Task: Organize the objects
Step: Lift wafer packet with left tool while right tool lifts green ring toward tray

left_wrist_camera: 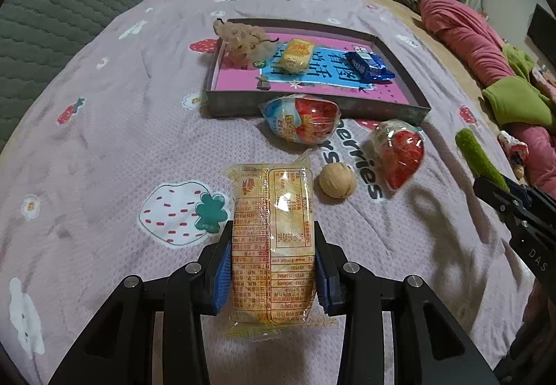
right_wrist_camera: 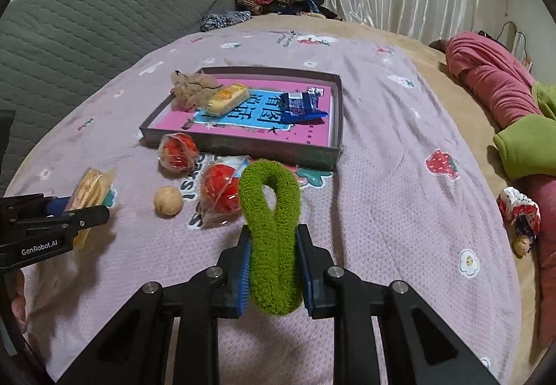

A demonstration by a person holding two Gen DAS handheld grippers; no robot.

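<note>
In the left wrist view, the left tongs (left_wrist_camera: 272,266) clench a light, crushable cracker pack (left_wrist_camera: 272,242) by its long sides, tray (left_wrist_camera: 312,106) at 12 o'clock, while in the right wrist view the right tongs (right_wrist_camera: 272,266) squeeze a soft green scrunchie (right_wrist_camera: 272,235), tray (right_wrist_camera: 243,141) at 12.

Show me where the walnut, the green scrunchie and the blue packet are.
walnut (left_wrist_camera: 337,180): left wrist view, middle of shell.
green scrunchie (right_wrist_camera: 274,246): right wrist view, squeezed middle.
blue packet (right_wrist_camera: 300,105): right wrist view, wrapper centre.
</note>
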